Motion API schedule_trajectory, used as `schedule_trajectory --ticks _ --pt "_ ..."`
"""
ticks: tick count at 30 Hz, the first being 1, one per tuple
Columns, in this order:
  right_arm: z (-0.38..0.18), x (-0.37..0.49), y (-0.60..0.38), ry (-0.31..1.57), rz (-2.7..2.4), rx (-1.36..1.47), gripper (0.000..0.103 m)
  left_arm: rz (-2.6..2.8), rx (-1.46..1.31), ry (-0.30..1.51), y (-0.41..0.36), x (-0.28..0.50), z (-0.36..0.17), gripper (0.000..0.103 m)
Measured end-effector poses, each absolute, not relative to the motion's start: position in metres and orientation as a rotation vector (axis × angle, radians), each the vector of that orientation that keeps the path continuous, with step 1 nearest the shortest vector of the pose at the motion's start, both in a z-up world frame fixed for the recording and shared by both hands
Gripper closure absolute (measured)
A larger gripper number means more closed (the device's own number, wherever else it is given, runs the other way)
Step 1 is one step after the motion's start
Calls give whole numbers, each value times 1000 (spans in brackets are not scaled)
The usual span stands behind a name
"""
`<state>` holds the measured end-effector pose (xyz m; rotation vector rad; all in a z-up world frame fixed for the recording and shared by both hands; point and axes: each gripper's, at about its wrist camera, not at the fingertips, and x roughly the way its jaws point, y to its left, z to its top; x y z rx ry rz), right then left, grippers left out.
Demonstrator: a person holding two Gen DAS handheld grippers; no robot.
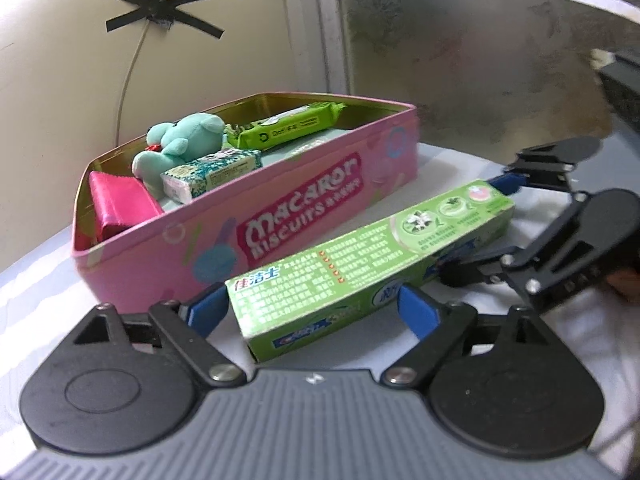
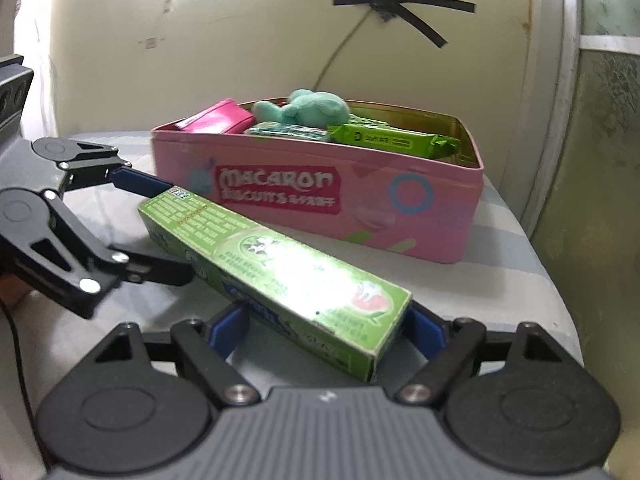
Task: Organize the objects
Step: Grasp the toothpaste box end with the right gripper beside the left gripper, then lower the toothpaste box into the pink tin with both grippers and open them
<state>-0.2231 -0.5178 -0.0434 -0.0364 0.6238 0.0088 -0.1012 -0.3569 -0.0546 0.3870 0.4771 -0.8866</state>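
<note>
The green toothpaste box (image 1: 372,268) lies on the striped surface (image 2: 516,264) just in front of the pink biscuit tin (image 1: 256,236), its long axis running from my left fingers (image 1: 310,312) to my right fingers (image 2: 326,332). Both pairs are spread, each straddling 1 end; whether the pads touch the carton I cannot tell. The tin's floor is hidden under its contents.

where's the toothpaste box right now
The toothpaste box lies flat on the table just in front of the pink tin, outside it, with the left gripper around one end and the right gripper around the other.
</note>
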Motion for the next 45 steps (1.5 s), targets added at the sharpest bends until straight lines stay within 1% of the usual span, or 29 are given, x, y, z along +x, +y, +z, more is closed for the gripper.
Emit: schedule_trajectory --ticks 6,13,17,19,23,27,31,34,40,45 --pt "-44 -227 -512 617 67 -71 16 -947 476 449 -338 -116 -57 13" --pt "-45 -227 -514 630 76 -49 15 -979 536 389 -349 -98 -59 12" --pt "-46 -227 -516 631 82 -36 16 -1051 520 394 -350 -91 -66 16" --pt "-46 -228 -515 624 77 -36 17 -1058 497 396 -346 -91 -64 21" --pt "-38 -232 -507 614 82 -36 17 -1052 507 362 -338 -104 -51 22" --pt "6 -230 -499 518 57 -103 17 -1017 503 283 -333 -102 -11 22" --pt "52 -189 -499 431 17 -216 15 -944 513 198 -344 -71 32 22" --pt "65 -136 -504 452 8 -268 15 -867 548 182 -361 -34 42 21" --pt "50 -36 -522 596 2 -280 15 -755 629 237 -393 39 23 21" --pt "29 17 -538 684 -18 -269 15 -735 660 308 -413 82 9 21"
